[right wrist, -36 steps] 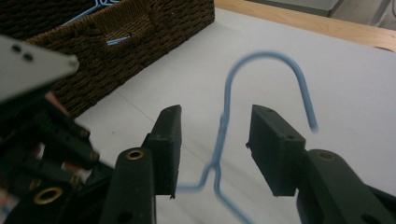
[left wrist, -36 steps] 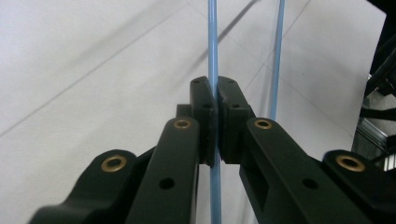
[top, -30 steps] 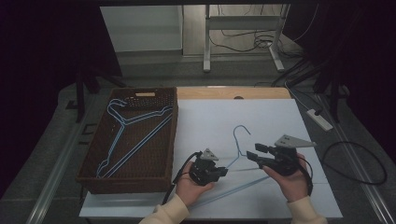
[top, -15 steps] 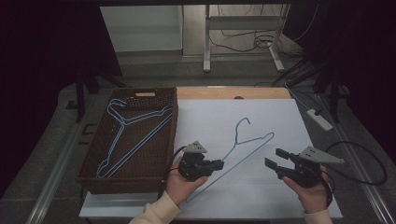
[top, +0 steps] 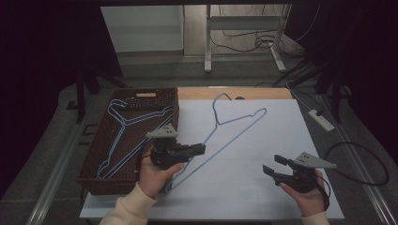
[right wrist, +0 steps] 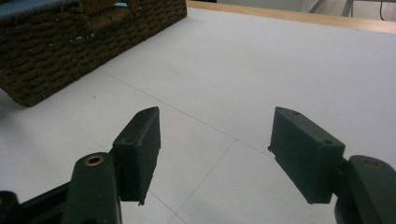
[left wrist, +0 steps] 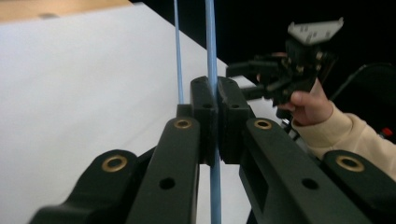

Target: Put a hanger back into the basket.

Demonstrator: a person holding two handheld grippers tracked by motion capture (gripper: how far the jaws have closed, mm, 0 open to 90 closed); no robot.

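Note:
A light blue wire hanger (top: 234, 136) hangs tilted over the white table top, its hook (top: 219, 99) pointing to the far side. My left gripper (top: 201, 149) is shut on one of its wires, right of the basket. In the left gripper view the pads (left wrist: 204, 100) pinch the blue wire (left wrist: 211, 46), and a second strand (left wrist: 177, 51) runs beside it. My right gripper (top: 272, 164) is near the front right, apart from the hanger. Its jaws have just been opening, and in the right gripper view they (right wrist: 215, 140) stand wide with nothing between them.
A brown wicker basket (top: 108, 185) at the table's left holds more blue hangers (top: 123, 125); its wall (right wrist: 70, 51) shows in the right gripper view. A white sheet (top: 281, 136) covers the table. A power strip (top: 321, 119) and cables lie on the floor to the right.
The left gripper has lifted the hanger and swung it toward the far side. The right gripper has drawn off it to the front right, and its jaws have spread wider.

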